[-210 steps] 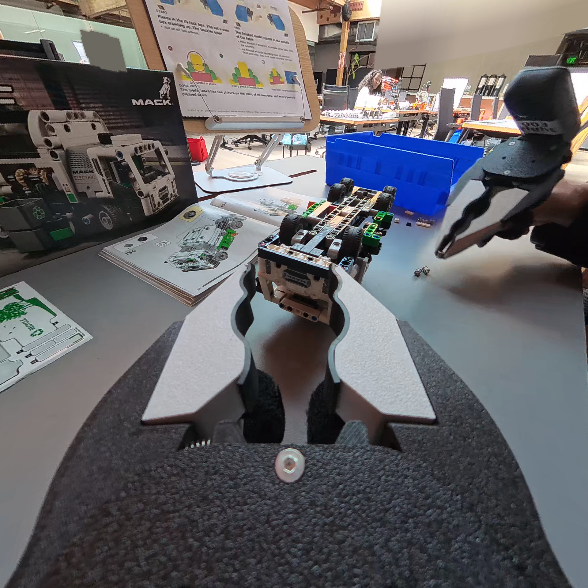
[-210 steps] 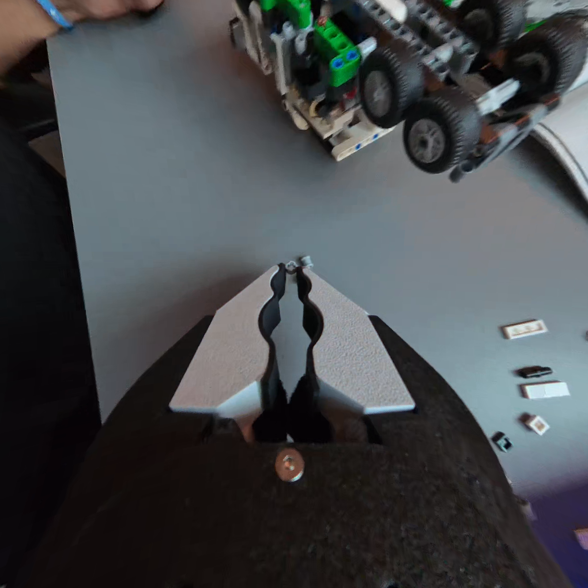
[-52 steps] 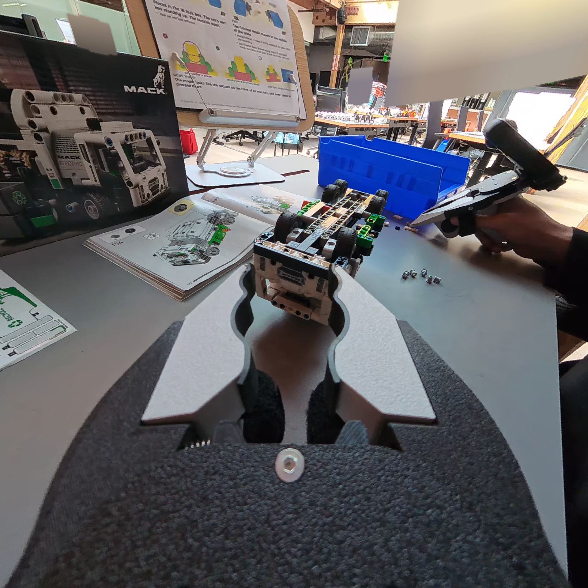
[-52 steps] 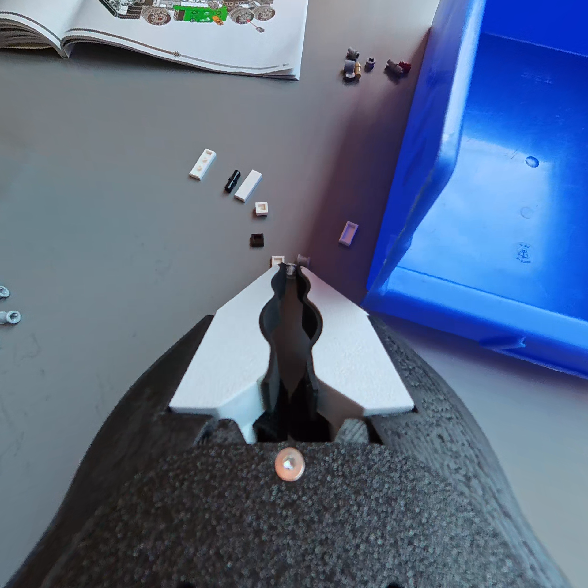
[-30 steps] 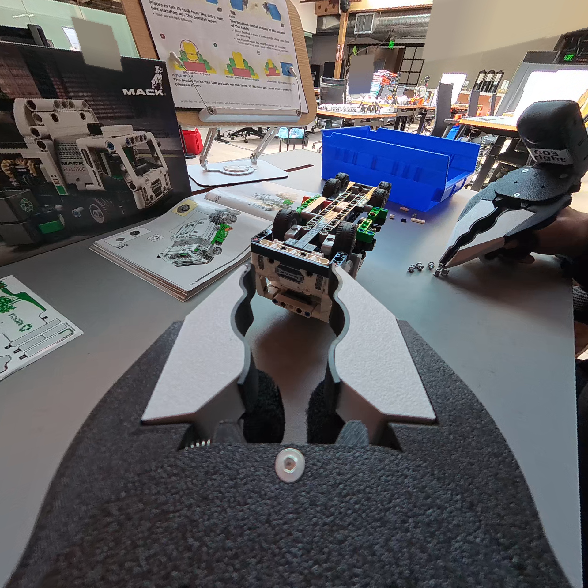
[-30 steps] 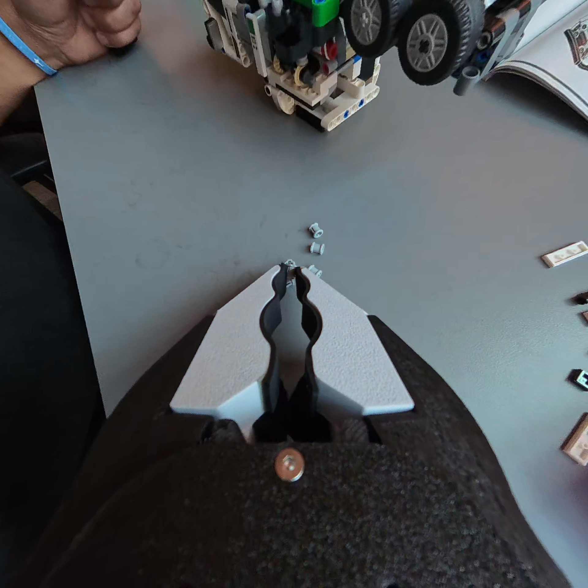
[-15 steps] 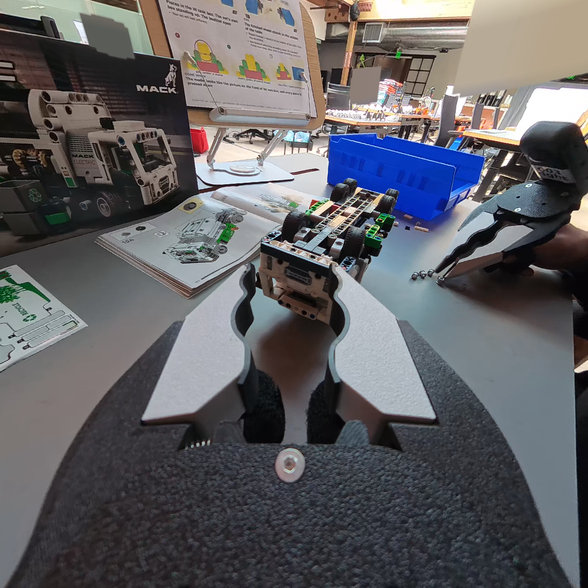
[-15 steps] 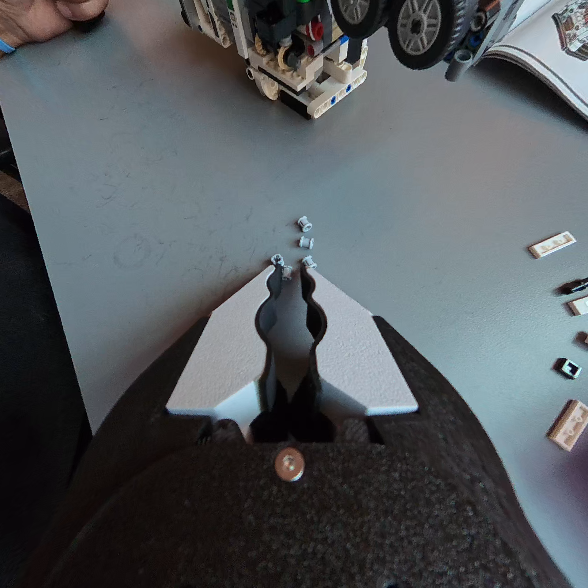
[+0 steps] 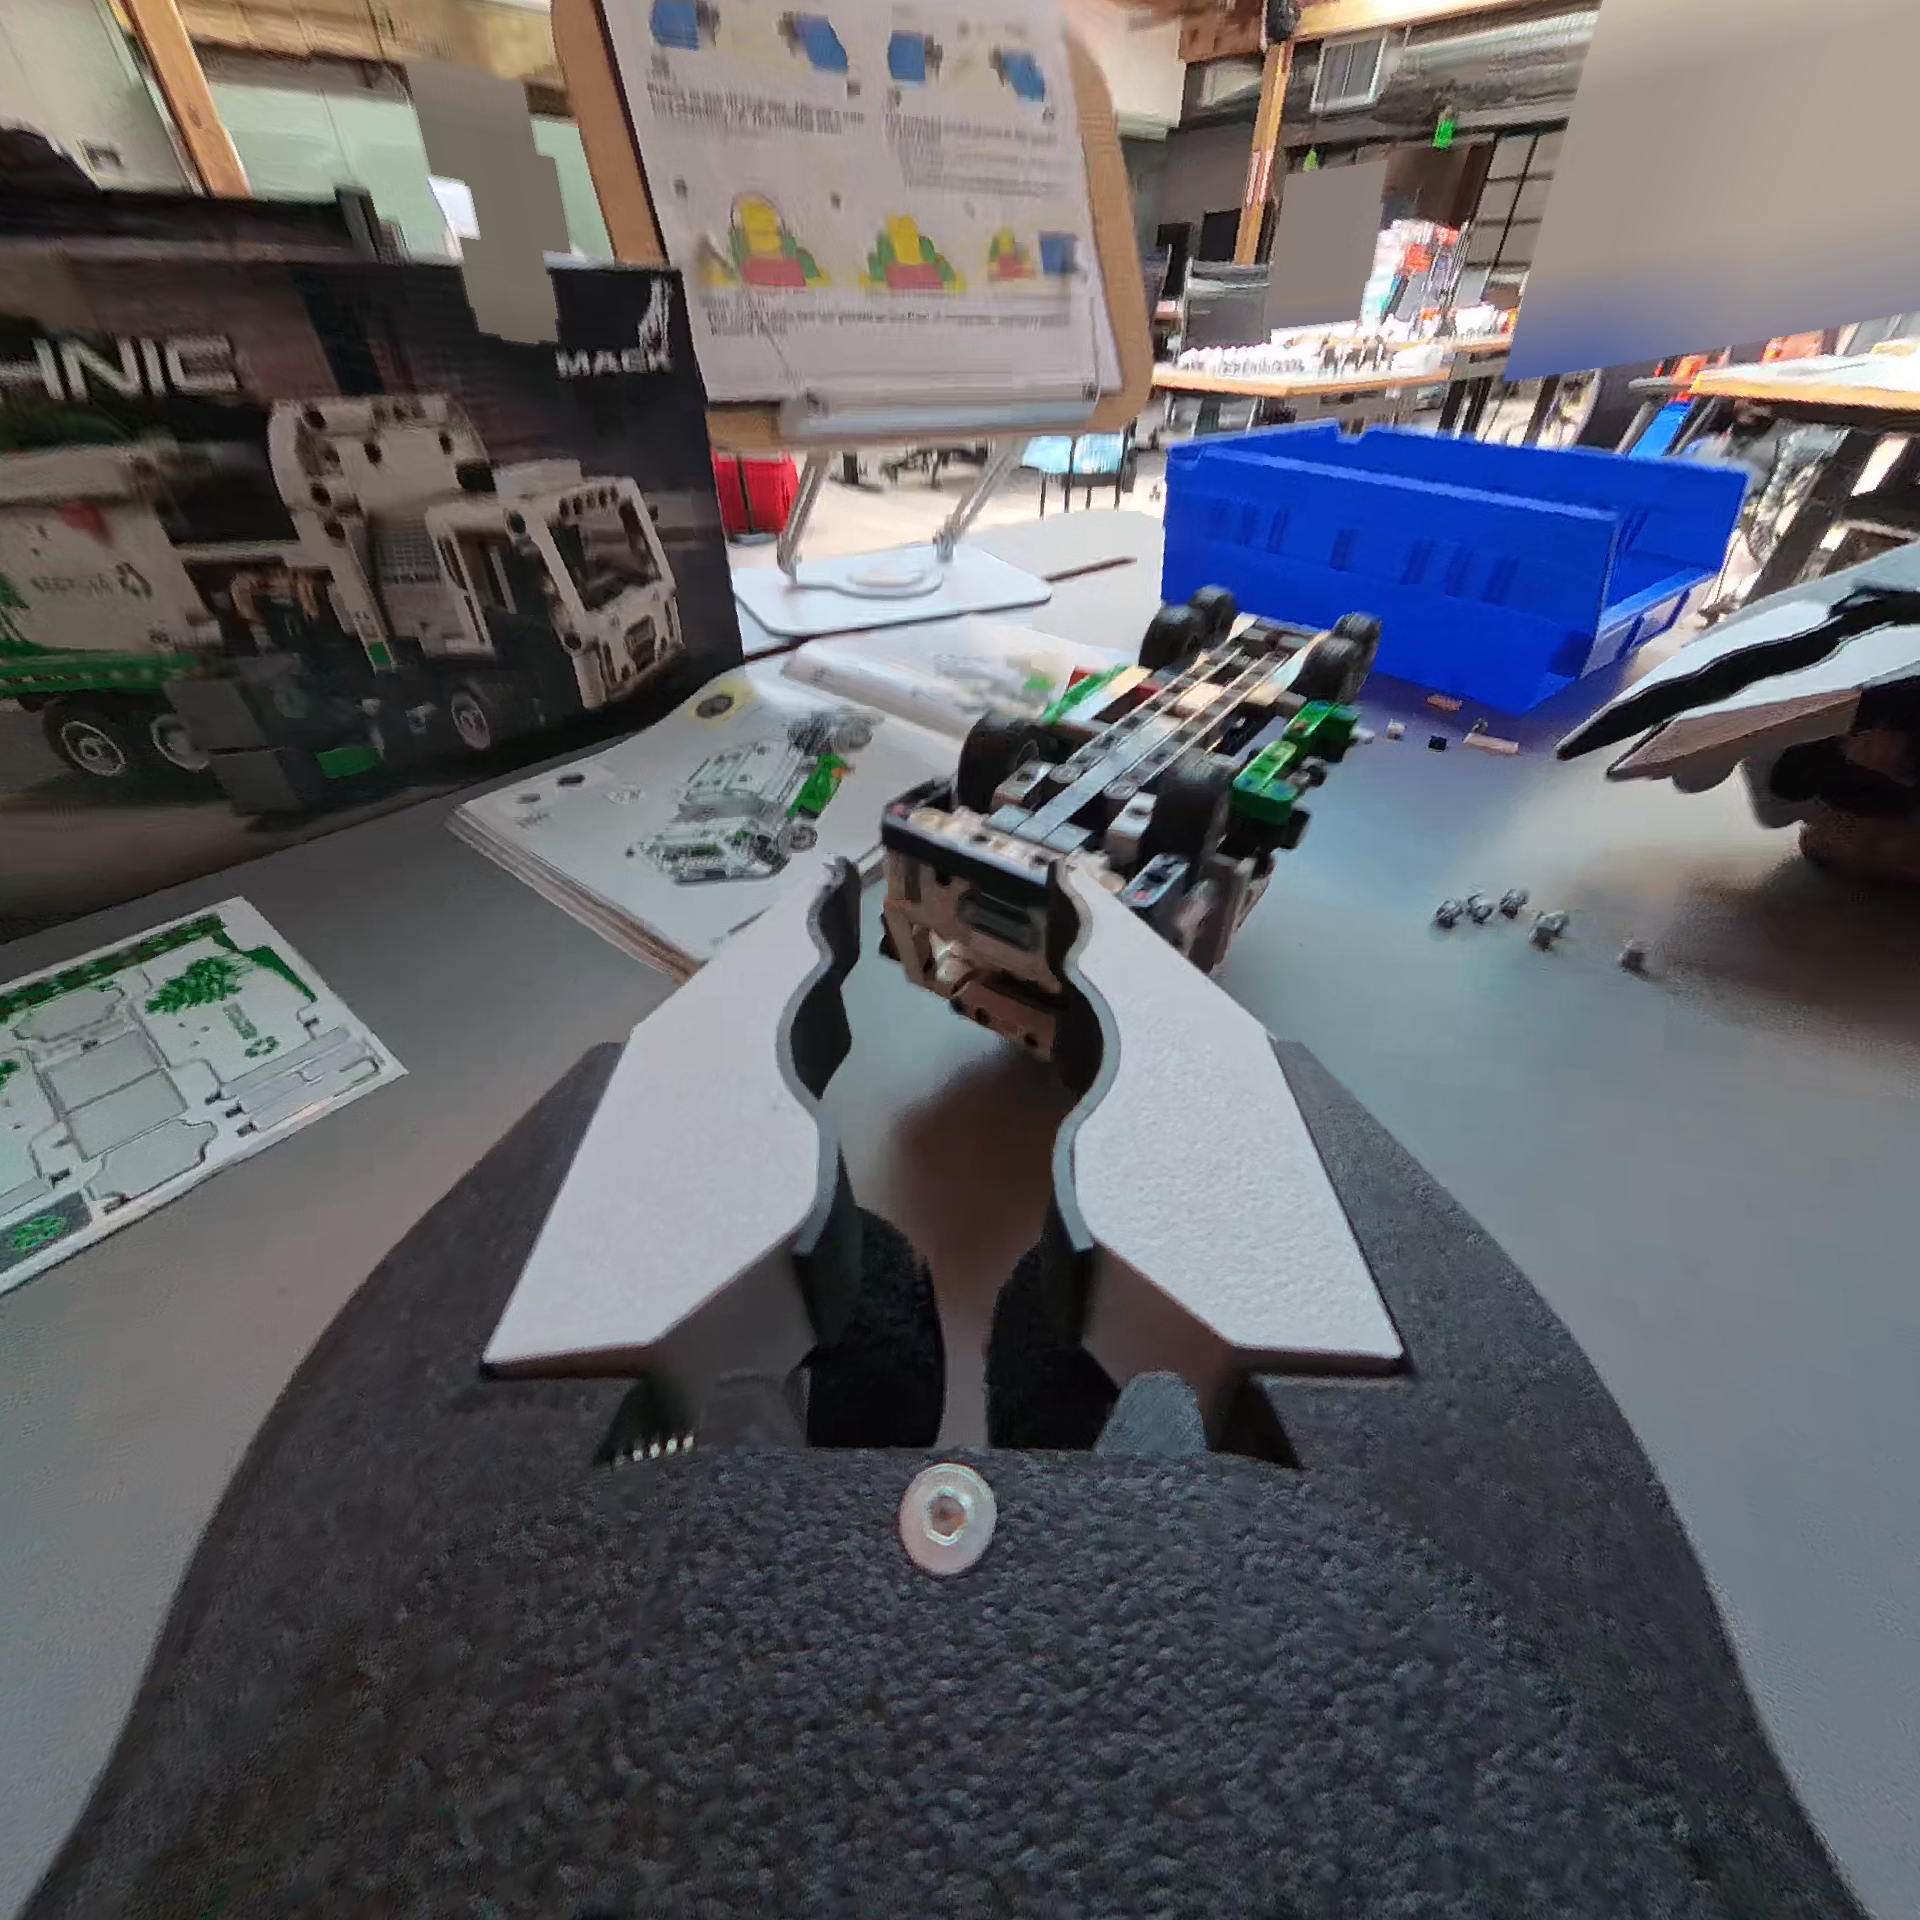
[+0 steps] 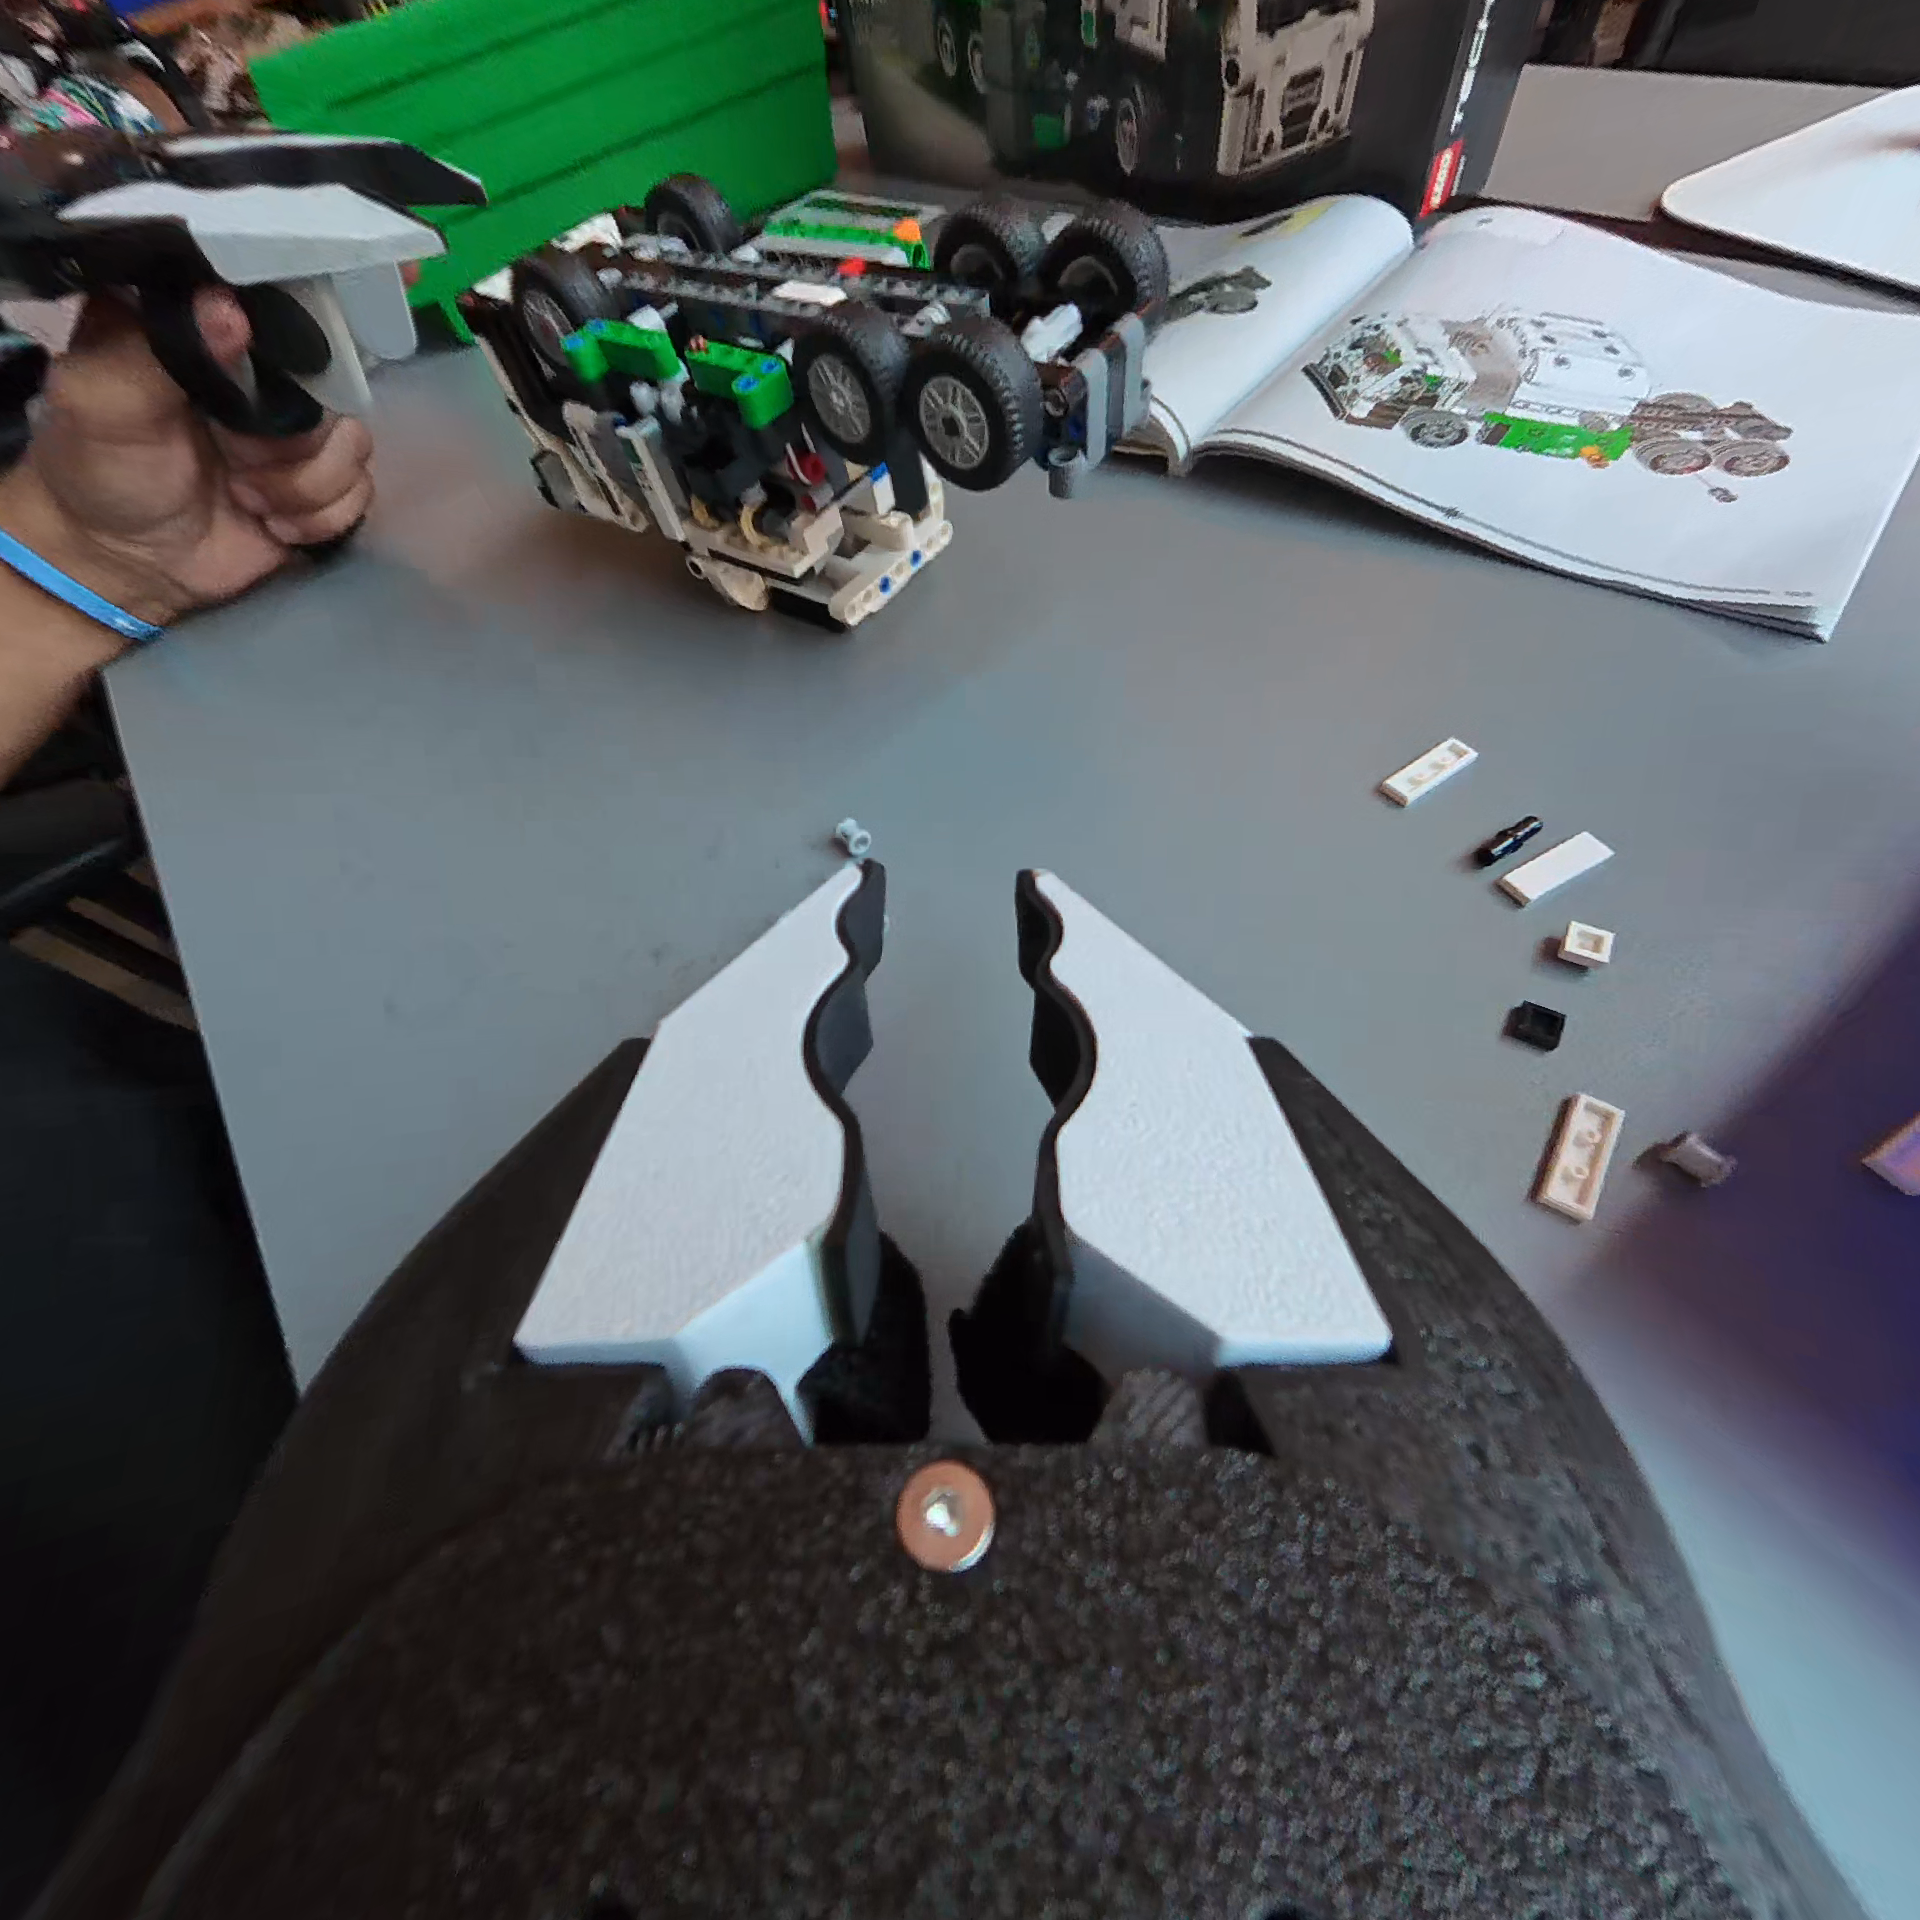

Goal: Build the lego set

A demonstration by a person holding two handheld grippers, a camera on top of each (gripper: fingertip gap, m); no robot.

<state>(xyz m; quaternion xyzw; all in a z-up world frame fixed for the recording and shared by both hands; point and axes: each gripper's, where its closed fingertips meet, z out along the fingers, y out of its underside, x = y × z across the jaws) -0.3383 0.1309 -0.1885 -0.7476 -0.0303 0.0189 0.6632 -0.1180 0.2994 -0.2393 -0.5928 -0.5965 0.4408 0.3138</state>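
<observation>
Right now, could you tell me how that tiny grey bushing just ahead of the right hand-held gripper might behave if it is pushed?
The tiny grey bushing looks spool-shaped and lies sideways on the smooth table, so it would probably roll. It seems very light, likely skittering from the open right hand-held gripper.

Left wrist view is motion-blurred throughout. The right tool [image 9: 1756, 691] is cut off by the right edge, its fingertip gap unreadable there. The truck chassis [image 9: 1101, 790] front is partly hidden behind the left tool [image 9: 956, 904] fingers; contact cannot be confirmed. Small grey pins [image 9: 1496, 914] on the tabletop [image 9: 1558, 1143] are too small to identify. The blue bin [image 10: 1849, 1247] is blurred at the right wrist view's edge.
</observation>
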